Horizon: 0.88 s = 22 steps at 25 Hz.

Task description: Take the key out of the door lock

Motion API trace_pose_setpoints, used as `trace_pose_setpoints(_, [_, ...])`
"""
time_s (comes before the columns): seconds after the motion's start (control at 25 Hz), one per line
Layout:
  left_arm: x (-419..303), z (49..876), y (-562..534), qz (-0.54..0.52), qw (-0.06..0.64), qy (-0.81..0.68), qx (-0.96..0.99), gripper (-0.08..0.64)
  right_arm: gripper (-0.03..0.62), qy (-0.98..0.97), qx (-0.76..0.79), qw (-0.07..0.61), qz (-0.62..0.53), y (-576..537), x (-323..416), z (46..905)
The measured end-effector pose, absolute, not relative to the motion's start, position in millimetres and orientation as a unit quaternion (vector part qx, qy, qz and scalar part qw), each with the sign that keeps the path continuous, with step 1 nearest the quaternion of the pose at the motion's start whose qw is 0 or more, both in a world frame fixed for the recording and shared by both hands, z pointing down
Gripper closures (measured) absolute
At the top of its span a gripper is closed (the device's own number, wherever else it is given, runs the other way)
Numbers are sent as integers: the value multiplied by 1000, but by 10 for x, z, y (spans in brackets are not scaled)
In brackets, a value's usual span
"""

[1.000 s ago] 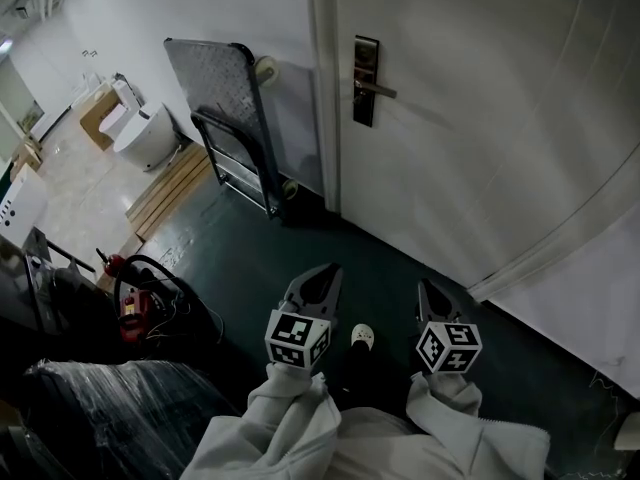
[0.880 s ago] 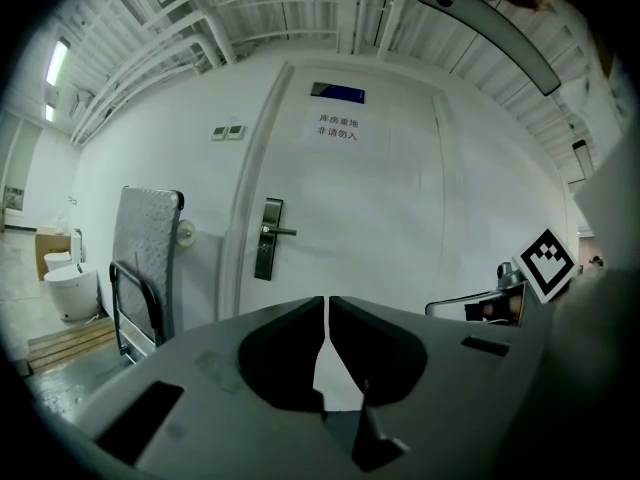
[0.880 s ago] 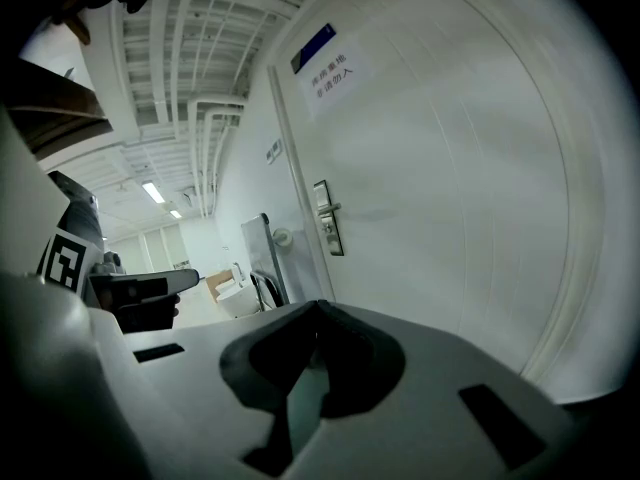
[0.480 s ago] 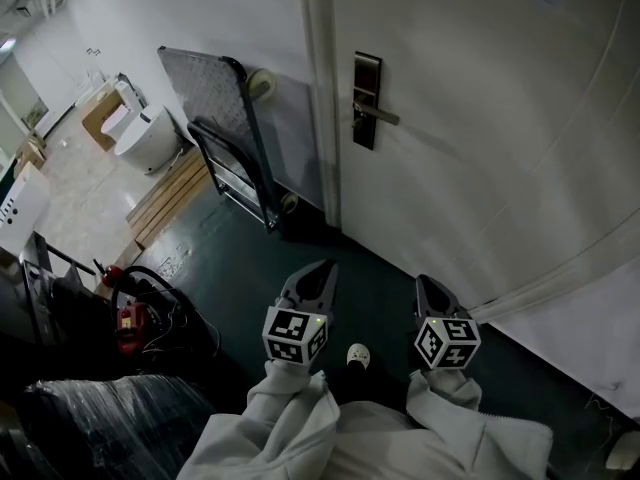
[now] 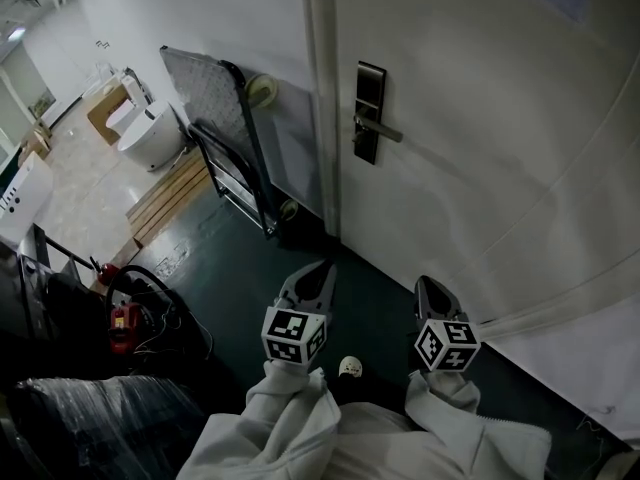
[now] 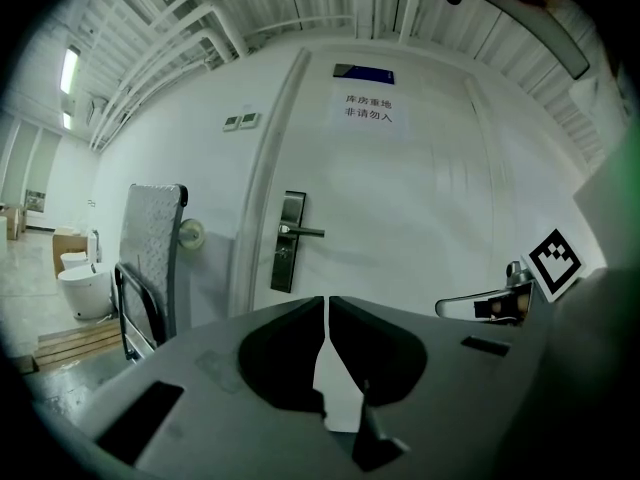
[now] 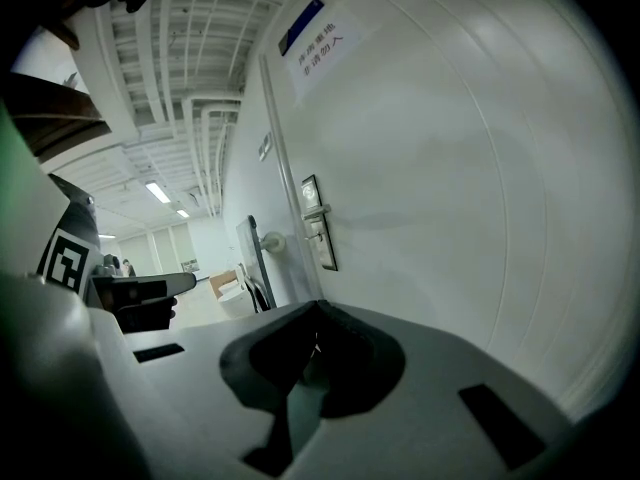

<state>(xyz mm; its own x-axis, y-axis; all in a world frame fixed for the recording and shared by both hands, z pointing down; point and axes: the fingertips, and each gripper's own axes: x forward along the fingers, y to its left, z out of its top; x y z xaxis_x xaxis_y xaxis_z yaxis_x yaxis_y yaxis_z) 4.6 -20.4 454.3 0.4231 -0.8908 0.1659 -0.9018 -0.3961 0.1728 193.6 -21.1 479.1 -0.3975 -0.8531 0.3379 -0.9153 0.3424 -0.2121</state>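
Observation:
A dark metal lock plate with a lever handle [image 5: 370,113] sits on the white door [image 5: 480,148], near its left edge. The left gripper view shows the lock plate [image 6: 288,241] straight ahead, and the right gripper view has the lock plate [image 7: 320,223] ahead to the left. The key is too small to make out. My left gripper [image 5: 320,268] and right gripper [image 5: 430,286] hang side by side over the dark floor, well short of the door. Both are shut and hold nothing. The left gripper [image 6: 326,300] has its jaws touching at the tips, as does the right gripper [image 7: 316,308].
A folded platform trolley [image 5: 225,108] leans on the wall left of the door frame. Wooden boards [image 5: 165,193] and white fixtures [image 5: 150,133] lie beyond it. A red device with cables [image 5: 125,318] and a plastic-wrapped bundle [image 5: 100,418] sit at lower left. A paper sign [image 6: 368,113] hangs on the door.
The person has stepped toward the door, carrying both grippers along. The lock plate now sits a little lower in the head view. Both grippers stayed shut.

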Motion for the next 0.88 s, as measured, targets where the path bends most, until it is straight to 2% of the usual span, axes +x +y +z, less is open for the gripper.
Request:
trace_pose_setpoints(0.48, [-26,4784,-164,39,146,-554,819,537,540,-818,529,109,197,-194,1870,5007])
trace_pose_setpoints(0.88, [-59,4850,-574,43,145,-538,829,537,540,-844,500,121,152,-617,1648,4937])
